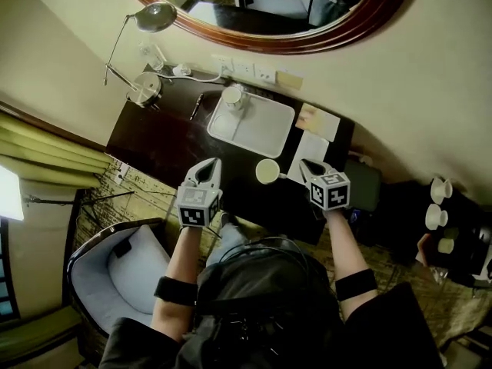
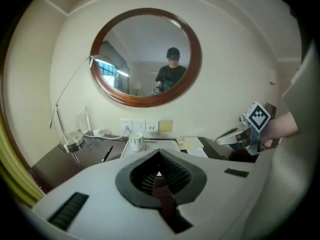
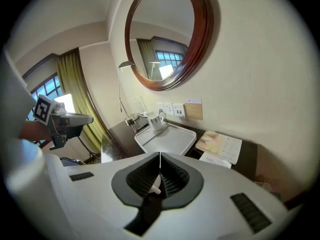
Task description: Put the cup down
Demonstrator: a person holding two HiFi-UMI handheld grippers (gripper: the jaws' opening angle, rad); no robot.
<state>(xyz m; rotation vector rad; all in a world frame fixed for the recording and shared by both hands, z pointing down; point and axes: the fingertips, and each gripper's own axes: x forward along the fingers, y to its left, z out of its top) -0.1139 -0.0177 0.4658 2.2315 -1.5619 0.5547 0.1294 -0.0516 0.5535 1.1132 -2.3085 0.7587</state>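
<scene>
Between the right tongs (image 3: 160,156), only a sliver of cup (image 3: 156,185) shows.

The desk (image 1: 154,144) is glossy black-brown. The tray (image 1: 265,133) on it is white, like the mug (image 1: 233,98) at its far left corner. The cup (image 1: 267,171) nearer is pale cream. The mirror (image 1: 307,41) has a red-brown wooden frame, set on a cream wall (image 1: 430,91). The curtain (image 1: 34,141) at left is olive green. The left gripper (image 1: 207,167) and right gripper (image 1: 306,167) are light grey with black ribbed pads (image 2: 175,171), and each bears a cube of black-and-white squares. The carpet (image 1: 134,187) is patterned tan and brown, and the armchair (image 1: 131,271) is pale blue-grey.
</scene>
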